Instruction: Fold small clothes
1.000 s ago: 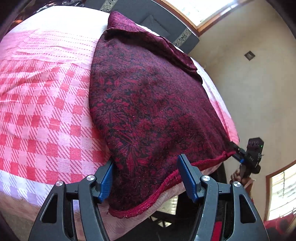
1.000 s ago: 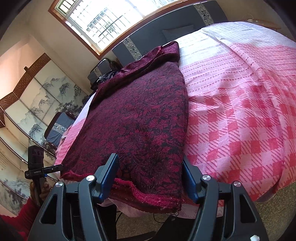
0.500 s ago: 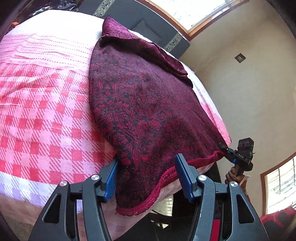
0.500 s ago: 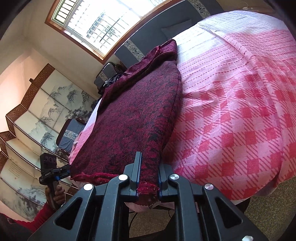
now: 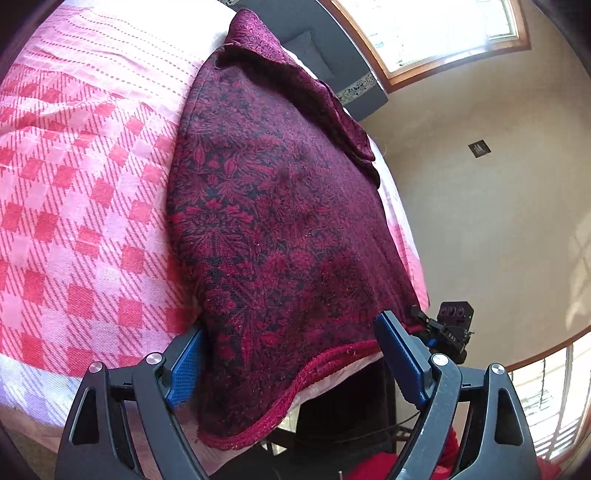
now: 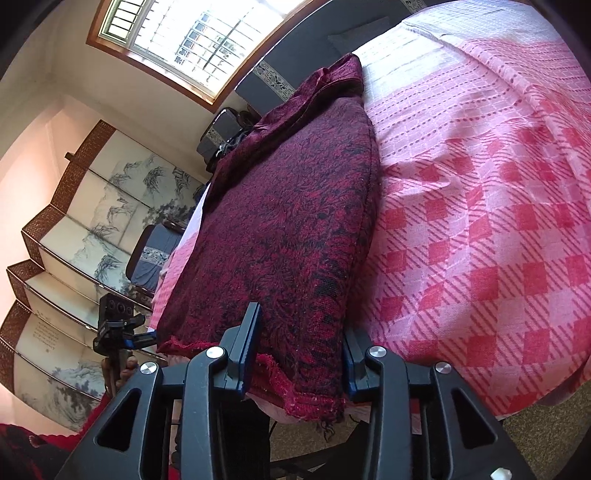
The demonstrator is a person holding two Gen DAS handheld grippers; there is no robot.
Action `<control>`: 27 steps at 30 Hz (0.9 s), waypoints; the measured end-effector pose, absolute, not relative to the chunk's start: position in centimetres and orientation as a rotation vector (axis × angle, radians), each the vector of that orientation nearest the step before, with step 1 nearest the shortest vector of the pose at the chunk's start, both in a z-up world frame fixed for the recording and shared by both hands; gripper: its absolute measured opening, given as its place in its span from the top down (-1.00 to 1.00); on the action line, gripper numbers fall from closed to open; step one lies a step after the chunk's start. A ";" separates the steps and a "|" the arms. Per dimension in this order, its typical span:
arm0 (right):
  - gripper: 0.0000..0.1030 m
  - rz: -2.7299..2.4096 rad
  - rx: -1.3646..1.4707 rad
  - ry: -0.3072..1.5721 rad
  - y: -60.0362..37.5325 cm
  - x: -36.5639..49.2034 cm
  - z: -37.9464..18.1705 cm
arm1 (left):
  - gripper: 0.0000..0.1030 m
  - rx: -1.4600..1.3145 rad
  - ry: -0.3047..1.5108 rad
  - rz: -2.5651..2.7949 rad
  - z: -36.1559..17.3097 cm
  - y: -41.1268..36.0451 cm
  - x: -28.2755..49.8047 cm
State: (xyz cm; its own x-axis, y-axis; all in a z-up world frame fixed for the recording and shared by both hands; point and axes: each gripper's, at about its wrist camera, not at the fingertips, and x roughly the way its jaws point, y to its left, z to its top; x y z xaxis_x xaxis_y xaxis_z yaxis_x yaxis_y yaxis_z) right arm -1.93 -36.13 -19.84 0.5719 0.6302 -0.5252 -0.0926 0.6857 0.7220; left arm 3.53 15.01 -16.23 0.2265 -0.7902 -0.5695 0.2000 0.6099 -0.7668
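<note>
One maroon floral garment [image 5: 280,229] lies spread flat along the edge of the bed, filling the middle of both views, its red-trimmed hem [image 5: 314,373] drooping over the mattress edge at the bottom of the frame. Big change at the right gripper [image 6: 299,358]: half a second ago its blue pads were pinched tight on the hem corner, and now the jaws are opening, with that folded corner sitting between them and bulging against the pads, though whether they press on it I cannot tell. Over on the left gripper [image 5: 291,369], the jaws are opening too, wider than a moment ago, pads standing clear on either side of the hem with the cloth between them and no pinch. Count it up: one garment, two grippers, one pink-and-red checked bedspread [image 5: 74,206] underneath everything. The left wrist view catches the right gripper small at the lower right, sitting at the far hem corner, plus a plain beige wall [image 5: 480,221] and a window [image 5: 443,29] at the upper right. The right wrist view gives what that one misses: a folding screen [image 6: 74,229] painted with ink landscapes on the left, a barred window [image 6: 192,37] at the upper left, and a hand [image 6: 118,373] wrapped around the left gripper's handle at the lower left.
</note>
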 end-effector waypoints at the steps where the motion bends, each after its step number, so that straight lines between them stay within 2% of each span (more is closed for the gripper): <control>1: 0.27 0.468 0.705 0.867 -36.1 -1.9 -19.8 | -0.67 -0.605 1.134 -0.743 -16.1 14.7 3.5; 3: 0.29 0.464 0.707 0.867 -36.1 -1.9 -19.9 | -0.60 -0.568 1.109 -0.716 -15.8 14.2 3.3; 4: 0.31 0.463 0.706 0.869 -36.1 -1.9 -19.9 | -0.31 -0.543 1.110 -0.693 -15.8 14.0 3.2; 5: 0.31 0.463 0.704 0.870 -36.0 -2.0 -19.9 | 0.28 -0.515 1.123 -0.668 -15.9 13.8 3.2; 6: 0.31 0.461 0.702 0.872 -36.0 -2.0 -19.9 | 0.61 -0.488 1.145 -0.630 -16.2 13.6 3.3; 7: 0.31 0.459 0.700 0.876 -35.9 -2.0 -19.9 | 0.78 -0.486 1.157 -0.599 -16.6 13.7 3.4; 11: 0.28 0.447 0.681 0.904 -35.6 -1.4 -19.6 | 0.78 -0.530 1.141 -0.574 -16.9 14.3 3.4; 21: 0.28 0.434 0.672 0.937 -35.3 -0.4 -19.7 | 0.77 -0.321 1.100 -0.508 -15.9 12.1 2.6; 23: 0.42 0.415 0.677 0.944 -35.2 -0.3 -19.8 | 0.77 -0.297 1.080 -0.481 -15.7 11.8 2.3; 24: 0.73 0.394 0.660 0.952 -35.1 -0.2 -19.9 | 0.77 -0.281 1.066 -0.460 -15.6 11.7 2.1; 25: 0.84 0.376 0.643 0.955 -35.1 -0.2 -20.1 | 0.77 -0.265 1.054 -0.451 -15.5 11.5 1.8; 27: 0.86 0.374 0.643 0.930 -35.1 -0.3 -20.0 | 0.78 -0.195 1.012 -0.410 -14.9 10.9 1.1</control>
State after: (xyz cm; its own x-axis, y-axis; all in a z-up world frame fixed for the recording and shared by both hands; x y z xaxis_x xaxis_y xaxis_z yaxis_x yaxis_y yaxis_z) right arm -0.31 -35.09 -20.01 0.5542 0.5571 -0.6185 -0.0269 0.7546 0.6556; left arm 1.05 10.87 -14.95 0.4624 -0.4200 -0.7809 0.2420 0.9070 -0.3446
